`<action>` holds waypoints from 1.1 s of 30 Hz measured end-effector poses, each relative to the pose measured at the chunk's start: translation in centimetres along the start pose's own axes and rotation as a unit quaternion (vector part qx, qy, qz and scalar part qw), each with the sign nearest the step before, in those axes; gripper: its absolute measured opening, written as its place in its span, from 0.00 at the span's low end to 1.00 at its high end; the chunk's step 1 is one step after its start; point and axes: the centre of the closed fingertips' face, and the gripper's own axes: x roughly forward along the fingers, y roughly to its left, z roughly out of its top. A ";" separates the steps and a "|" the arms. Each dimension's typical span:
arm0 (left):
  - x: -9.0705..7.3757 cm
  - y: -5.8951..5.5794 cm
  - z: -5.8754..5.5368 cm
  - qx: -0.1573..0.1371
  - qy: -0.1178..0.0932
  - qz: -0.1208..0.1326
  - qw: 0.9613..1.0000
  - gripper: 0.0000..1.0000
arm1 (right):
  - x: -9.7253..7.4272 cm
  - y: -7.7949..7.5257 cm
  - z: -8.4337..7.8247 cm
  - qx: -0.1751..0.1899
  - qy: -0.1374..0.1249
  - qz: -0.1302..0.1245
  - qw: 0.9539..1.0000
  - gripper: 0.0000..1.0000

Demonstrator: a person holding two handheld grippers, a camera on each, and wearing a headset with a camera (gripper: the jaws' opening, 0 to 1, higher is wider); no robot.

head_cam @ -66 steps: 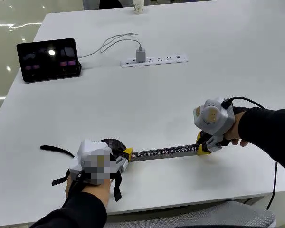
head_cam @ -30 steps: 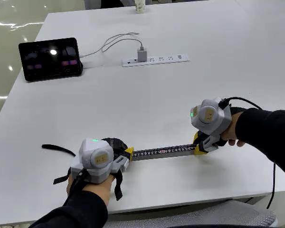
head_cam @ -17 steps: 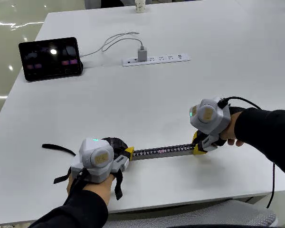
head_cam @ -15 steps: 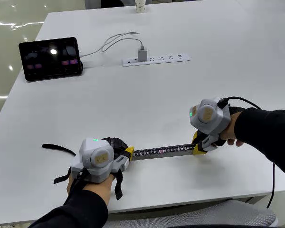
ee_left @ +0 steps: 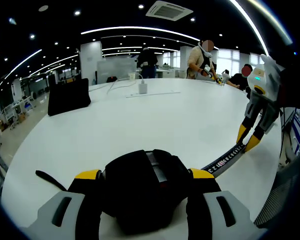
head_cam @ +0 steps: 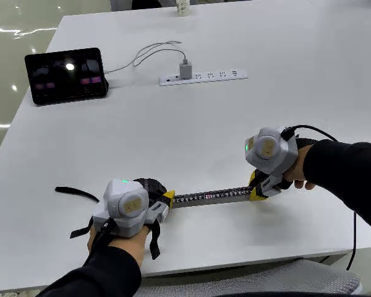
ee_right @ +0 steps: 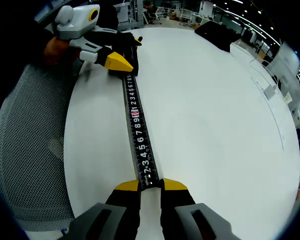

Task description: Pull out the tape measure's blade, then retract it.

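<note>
Head view had the tape measure (head_cam: 149,187) near the front edge of the white table (head_cam: 235,111), its black case clamped between the jaws of the left gripper (ee_left: 145,174). Its blade (head_cam: 210,197) lay extended flat across the tabletop to the right gripper (ee_right: 150,185), whose jaws were almost closed, pinching the blade's tip. Farther back stood a dark tablet (head_cam: 65,75) and a power strip (head_cam: 204,77).
</note>
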 end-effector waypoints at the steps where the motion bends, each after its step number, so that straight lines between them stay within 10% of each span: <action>1: 0.0 0.0 0.0 0.000 0.000 0.000 1.000 0.64 | 0.0 0.0 0.1 0.000 0.000 0.000 1.000 0.11; 33: 0.0 -0.1 0.0 0.001 -0.001 0.000 1.000 0.64 | 0.3 0.2 1.2 0.011 -0.006 -0.003 1.000 0.11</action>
